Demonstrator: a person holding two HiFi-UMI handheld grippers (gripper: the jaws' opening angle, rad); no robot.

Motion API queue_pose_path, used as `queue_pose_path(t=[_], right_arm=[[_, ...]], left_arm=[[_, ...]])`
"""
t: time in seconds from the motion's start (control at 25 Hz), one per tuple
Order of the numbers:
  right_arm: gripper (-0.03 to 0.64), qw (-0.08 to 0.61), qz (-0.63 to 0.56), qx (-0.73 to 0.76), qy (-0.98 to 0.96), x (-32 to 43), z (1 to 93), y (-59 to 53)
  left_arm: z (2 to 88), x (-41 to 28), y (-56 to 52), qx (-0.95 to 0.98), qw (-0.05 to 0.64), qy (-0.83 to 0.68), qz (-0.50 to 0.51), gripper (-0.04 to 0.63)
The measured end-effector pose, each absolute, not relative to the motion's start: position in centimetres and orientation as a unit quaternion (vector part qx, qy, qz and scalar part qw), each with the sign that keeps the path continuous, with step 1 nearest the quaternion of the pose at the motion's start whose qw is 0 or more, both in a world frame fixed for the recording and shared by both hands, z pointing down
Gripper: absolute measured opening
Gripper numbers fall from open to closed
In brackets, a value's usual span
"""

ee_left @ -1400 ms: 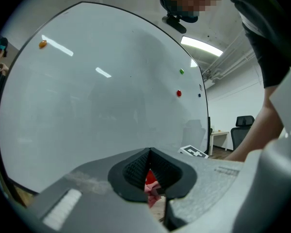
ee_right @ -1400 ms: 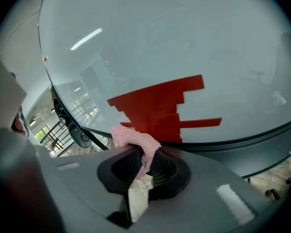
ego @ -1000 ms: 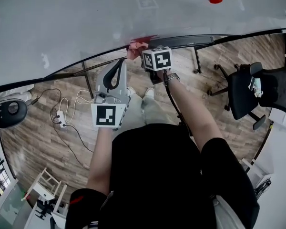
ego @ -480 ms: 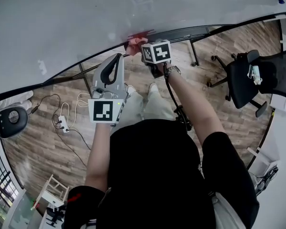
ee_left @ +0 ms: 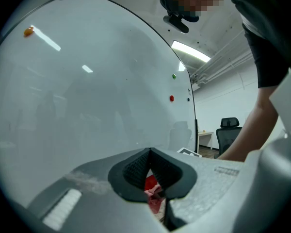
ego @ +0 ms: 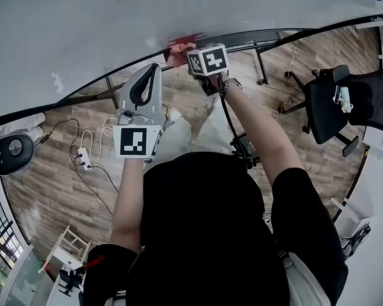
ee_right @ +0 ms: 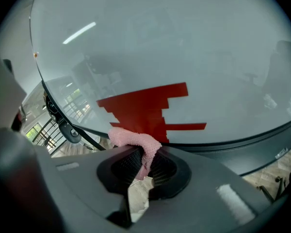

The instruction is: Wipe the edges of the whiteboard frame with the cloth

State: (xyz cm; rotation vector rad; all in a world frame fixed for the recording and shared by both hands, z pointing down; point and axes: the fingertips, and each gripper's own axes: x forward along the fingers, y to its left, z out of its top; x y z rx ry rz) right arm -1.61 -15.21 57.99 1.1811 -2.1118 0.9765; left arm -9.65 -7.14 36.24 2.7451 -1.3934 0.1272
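- Cloth (ee_right: 136, 141), pink, lies against the lower edge of the whiteboard frame (ee_right: 242, 144), clamped in the fingers of the right gripper (ee_right: 144, 161).
- For the last second it has stayed beneath the red mark (ee_right: 145, 106), so this stretch is likely still being wiped.
- Left gripper (ee_left: 150, 165) has risen toward the frame, fingers together and empty.
- Only the right gripper view shows the clamp.

Cloth (ee_right: 136, 141) at whiteboard frame (ee_right: 242, 152) lower edge
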Motion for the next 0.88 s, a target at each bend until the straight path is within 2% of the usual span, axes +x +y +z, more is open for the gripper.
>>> queue_pose_path(t=[0.88], right_arm=[[0.038,0.276,0.372,0.404,-0.788,-0.9,58.2,-15.4]], left_arm=[[36.8,-7.1,-7.1,0.865,0.037,-0.498,0.045,0.002]])
